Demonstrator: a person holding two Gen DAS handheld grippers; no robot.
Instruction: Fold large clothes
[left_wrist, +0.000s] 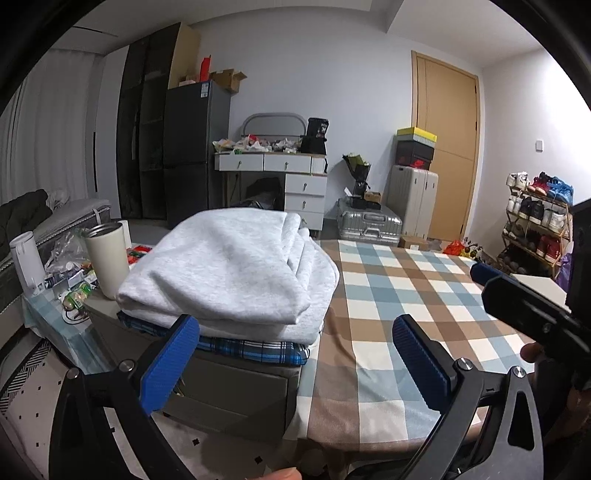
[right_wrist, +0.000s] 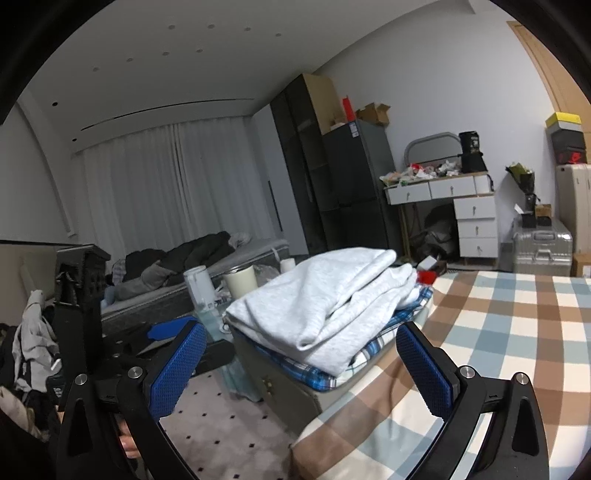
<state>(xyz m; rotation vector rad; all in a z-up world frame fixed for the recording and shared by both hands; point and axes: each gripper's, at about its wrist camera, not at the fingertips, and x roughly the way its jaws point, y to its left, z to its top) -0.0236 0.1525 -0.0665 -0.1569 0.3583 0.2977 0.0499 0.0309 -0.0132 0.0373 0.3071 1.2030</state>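
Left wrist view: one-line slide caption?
Open left tool facing folded grey garment stacked on plaid cloth, beside checkered bedspread.

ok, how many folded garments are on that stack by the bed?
2. A grey sweatshirt lies on top; a blue plaid garment sits under it, only its edges showing. More could be hidden beneath.

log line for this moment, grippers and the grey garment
left hand-held gripper: open, empty | right hand-held gripper: open, empty | grey garment: folded, on plaid cloth | checked table: bare
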